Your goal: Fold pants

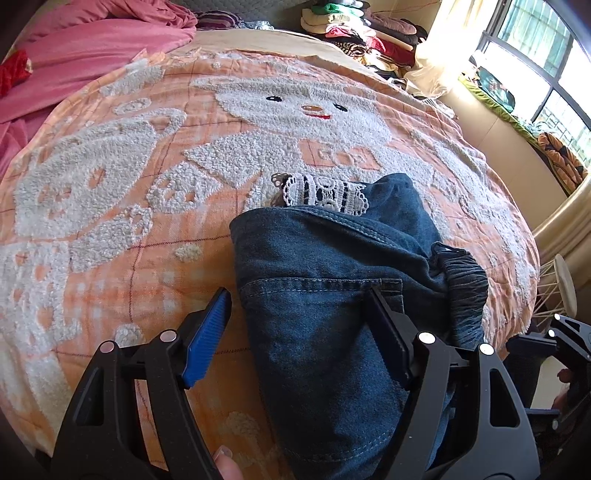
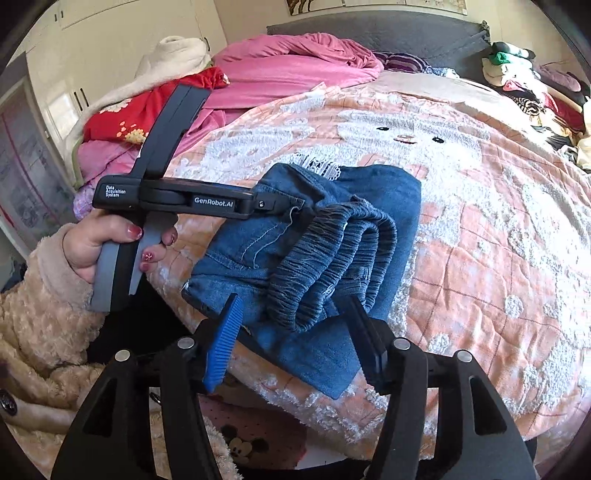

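- Left gripper stands with its jaws spread, straddling the near part of the folded pants; its blue pad is clear of the denim on one side, while the other finger lies against the cloth without pinching it
- Right gripper also stands spread, its jaws either side of the gathered elastic waistband, pads not pressing on it
- Pants, blue denim, lie folded near the front edge of the bed, with a white lace trim showing at their far end
- Bedspread is peach check with a white tufted snowman figure in the middle
- Hand in a fluffy beige sleeve grips the left tool's handle; its body reads "GenRobot.AI" and "Data Acquisition System"
- Pink quilt and a red garment are heaped at the bed's far left corner
- Stacked clothes sit at the far right corner, beside a sunlit window with a curtain
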### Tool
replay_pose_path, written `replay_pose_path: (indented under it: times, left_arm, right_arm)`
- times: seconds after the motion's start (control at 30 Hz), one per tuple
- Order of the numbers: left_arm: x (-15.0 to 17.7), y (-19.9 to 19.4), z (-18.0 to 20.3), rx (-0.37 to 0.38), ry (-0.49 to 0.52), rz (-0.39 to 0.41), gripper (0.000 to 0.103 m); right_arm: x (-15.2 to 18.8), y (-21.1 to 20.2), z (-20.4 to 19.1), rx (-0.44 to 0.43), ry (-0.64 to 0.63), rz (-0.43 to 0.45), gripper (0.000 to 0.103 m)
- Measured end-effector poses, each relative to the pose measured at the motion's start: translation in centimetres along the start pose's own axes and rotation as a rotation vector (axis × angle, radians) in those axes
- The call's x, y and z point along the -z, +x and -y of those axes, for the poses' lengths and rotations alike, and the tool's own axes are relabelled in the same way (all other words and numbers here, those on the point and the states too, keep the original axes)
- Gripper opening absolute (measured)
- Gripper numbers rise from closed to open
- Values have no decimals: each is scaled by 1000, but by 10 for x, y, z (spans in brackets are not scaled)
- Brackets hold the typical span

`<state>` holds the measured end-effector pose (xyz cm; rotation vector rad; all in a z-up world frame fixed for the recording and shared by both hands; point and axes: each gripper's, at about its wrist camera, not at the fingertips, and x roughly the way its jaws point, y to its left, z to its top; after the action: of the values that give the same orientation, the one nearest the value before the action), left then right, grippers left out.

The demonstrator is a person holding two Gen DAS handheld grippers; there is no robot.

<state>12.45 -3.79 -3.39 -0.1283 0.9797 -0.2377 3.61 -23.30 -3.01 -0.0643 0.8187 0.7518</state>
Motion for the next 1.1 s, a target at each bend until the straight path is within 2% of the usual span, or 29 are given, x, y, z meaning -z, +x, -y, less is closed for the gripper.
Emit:
replay_pose_path:
  times: [0.13, 0.23, 0.3, 0.67, 1.1]
  left_arm:
    - [1, -6, 3, 9, 2, 11, 67]
    - [2, -12, 5, 15, 3, 23, 67]
    - [2, -16, 6, 19, 3, 34, 67]
    - [8, -44, 12, 40, 6, 83, 75]
    - [15, -65, 8, 26, -6, 116, 87]
  right_arm:
    - [-7, -8, 2, 8, 21, 34, 69]
    - [-13, -11, 4, 15, 32, 56, 71]
    - [-16, -15, 5, 27, 39, 69, 82]
    - [-26, -19, 8, 83, 66, 104, 83]
    - [-32, -19, 16, 138, 89, 123, 83]
